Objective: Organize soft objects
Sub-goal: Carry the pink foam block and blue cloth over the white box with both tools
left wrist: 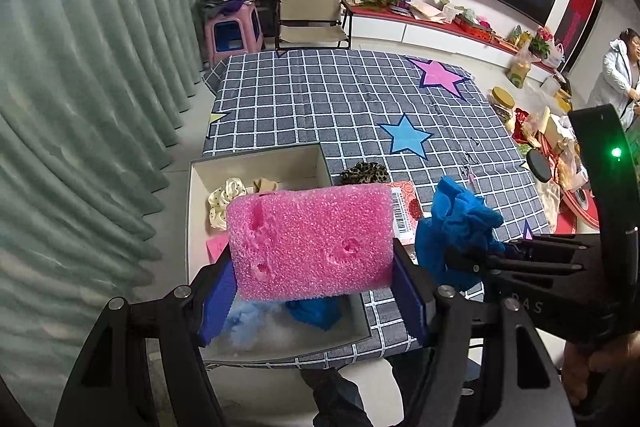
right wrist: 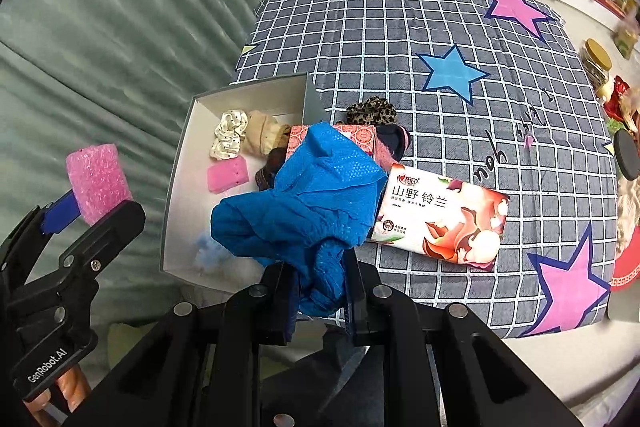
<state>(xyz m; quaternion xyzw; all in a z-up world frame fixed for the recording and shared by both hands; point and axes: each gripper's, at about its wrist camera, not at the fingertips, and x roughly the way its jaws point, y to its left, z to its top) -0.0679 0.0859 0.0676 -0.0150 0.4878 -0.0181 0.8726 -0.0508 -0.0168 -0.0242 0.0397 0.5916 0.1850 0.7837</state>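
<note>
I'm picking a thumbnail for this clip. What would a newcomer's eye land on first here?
First the big pink foam block, clamped between the left gripper fingers above the open white box. Next the crumpled blue cloth bunched in the shut right gripper, hanging over the box's near corner. Behind them, the grey checked cover with pink and blue stars.
</note>
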